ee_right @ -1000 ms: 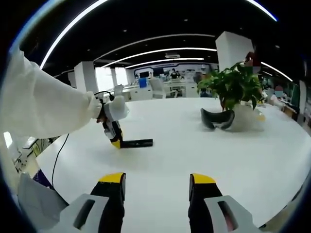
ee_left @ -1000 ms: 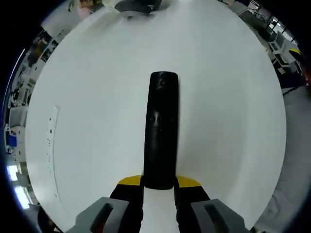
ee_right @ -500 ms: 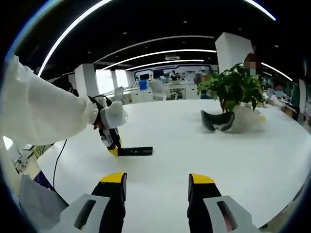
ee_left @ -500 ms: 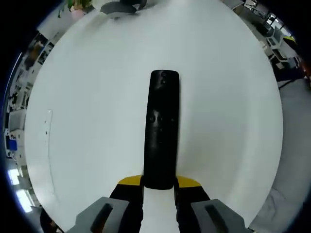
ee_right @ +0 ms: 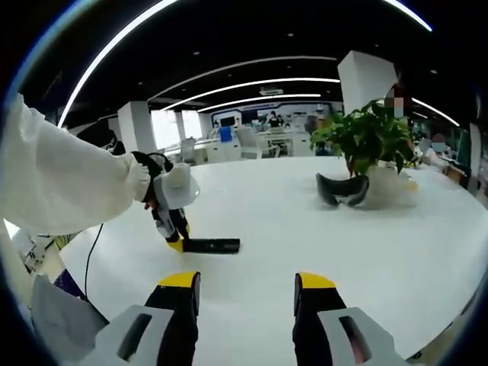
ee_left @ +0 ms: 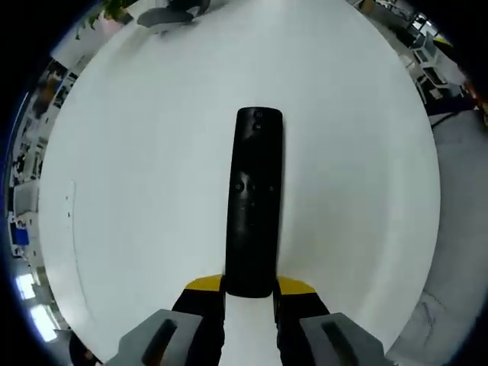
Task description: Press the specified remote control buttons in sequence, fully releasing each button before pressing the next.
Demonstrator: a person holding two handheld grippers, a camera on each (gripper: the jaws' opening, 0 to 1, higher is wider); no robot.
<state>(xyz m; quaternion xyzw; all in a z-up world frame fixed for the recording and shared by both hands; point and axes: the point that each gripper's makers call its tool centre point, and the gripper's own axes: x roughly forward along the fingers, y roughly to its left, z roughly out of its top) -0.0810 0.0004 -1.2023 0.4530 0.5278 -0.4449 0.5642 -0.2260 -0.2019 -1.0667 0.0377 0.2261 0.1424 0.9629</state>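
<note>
Left gripper view looks down along the left gripper point(ee_left: 249, 288), whose yellow-tipped black jaws are clamped on the near end of a long slim black remote control point(ee_left: 255, 202). The remote runs straight ahead from the jaws, lying flat on the round white table point(ee_left: 366, 168), small buttons faintly visible at its middle and far end. Far beyond it, at the table's far edge, sits a dark curved headset point(ee_left: 169, 13).

Right gripper view shows the right gripper point(ee_right: 245, 290) low and level above the table, jaws spread apart with nothing between them. Ahead and to its left, a white-sleeved arm point(ee_right: 69, 179) reaches in, its white-gloved hand point(ee_right: 177, 187) angled downward on the left gripper, the remote pointing toward the right. Farther off to the right stands a green leafy potted plant point(ee_right: 366, 137) just behind the headset.
</note>
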